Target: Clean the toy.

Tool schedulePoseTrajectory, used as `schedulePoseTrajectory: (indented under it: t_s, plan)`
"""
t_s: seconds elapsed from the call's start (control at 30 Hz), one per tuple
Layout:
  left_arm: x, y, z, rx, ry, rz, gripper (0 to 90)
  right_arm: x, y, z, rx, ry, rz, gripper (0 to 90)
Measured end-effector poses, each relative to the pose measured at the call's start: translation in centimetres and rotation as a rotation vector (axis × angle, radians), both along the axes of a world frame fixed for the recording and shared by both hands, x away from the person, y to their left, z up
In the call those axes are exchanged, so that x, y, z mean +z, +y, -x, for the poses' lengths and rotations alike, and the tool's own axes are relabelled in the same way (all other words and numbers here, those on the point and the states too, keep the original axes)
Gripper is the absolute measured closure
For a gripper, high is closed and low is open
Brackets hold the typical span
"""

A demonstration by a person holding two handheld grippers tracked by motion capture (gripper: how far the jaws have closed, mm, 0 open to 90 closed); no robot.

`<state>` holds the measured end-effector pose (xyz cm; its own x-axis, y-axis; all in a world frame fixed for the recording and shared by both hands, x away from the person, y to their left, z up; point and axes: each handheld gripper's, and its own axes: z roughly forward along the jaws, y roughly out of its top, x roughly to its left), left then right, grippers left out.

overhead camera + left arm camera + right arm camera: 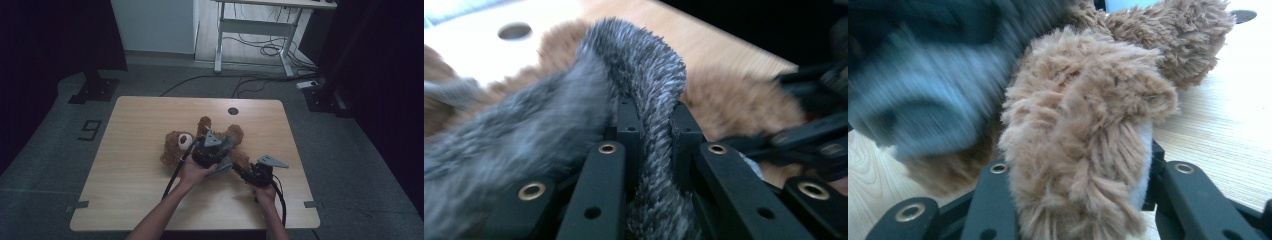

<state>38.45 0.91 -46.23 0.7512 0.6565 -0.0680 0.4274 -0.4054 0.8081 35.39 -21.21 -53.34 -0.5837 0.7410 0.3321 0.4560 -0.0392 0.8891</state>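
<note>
The tabletop [130, 190] is a light wood-grain surface with a small round hole [233, 111] near its far edge, standing on a grey floor [45, 150]. A brown teddy bear [176, 146] lies near the middle of the tabletop, head toward the left in the high view, pale muzzle facing up, limbs spread toward the right. A grey knitted garment [649, 100] sits on the bear's body; its weave is fuzzy and mottled, and part of it is blurred in both gripper views. The left hand-held gripper [212, 150] rests over the bear's middle, and in the left gripper view its two black jaws are drawn in tight on a raised fold of the grey garment, the fabric pinched between them. The right hand-held gripper [250, 174] lies just to the right of the left one, at the bear's lower end; in the right gripper view its jaws are clamped on a brown furry leg [1083, 150] of the bear, a pale patch showing at the limb's edge. The two grippers are close together, near but not touching as far as can be seen. Both forearms enter from the near edge of the tabletop.
</note>
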Motion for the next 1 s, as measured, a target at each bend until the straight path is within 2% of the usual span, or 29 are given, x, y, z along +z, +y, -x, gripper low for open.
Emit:
schedulePoseTrajectory:
  t_s: [0.03,0.1,0.3,0.43,0.53,0.63,0.73,0.77,0.9,1.0]
  plan:
    - [-0.3,0.1,-0.1,0.005,0.008,0.014,79.0,0.1,0.0,0.1,0.002,-0.002,-0.016,60.3]
    - [-0.3,0.5,-0.1,0.003,0.024,0.029,79.1,0.2,-0.1,0.1,0.001,-0.006,-0.007,60.3]
    - [-0.6,2.0,0.7,0.017,0.015,0.012,79.3,0.1,-0.1,0.0,0.007,-0.004,0.000,60.6]
    - [-0.9,4.2,0.8,0.044,0.020,0.025,79.2,0.1,-0.2,0.0,0.013,-0.003,-0.003,60.7]
    - [-0.8,5.7,1.0,0.077,0.008,0.014,79.3,0.0,-0.3,-0.1,0.016,0.004,-0.016,60.8]
    - [-0.9,8.1,0.9,0.138,0.000,-0.002,79.3,0.0,-0.4,-0.1,0.018,0.003,-0.015,60.8]
    - [-1.1,10.5,0.8,0.154,0.039,0.060,79.3,-0.1,-0.4,-0.1,0.025,0.003,-0.014,60.8]
    - [-1.1,11.1,1.0,0.158,0.039,0.071,79.3,-0.1,-0.4,-0.1,0.028,0.003,-0.013,60.8]
    - [-0.7,12.4,1.7,0.171,0.026,0.084,79.3,-0.1,-0.4,-0.1,0.028,0.004,-0.014,60.7]
    - [-0.6,12.6,1.9,0.168,0.022,0.095,79.3,-0.1,-0.4,-0.1,0.028,0.004,-0.018,60.8]
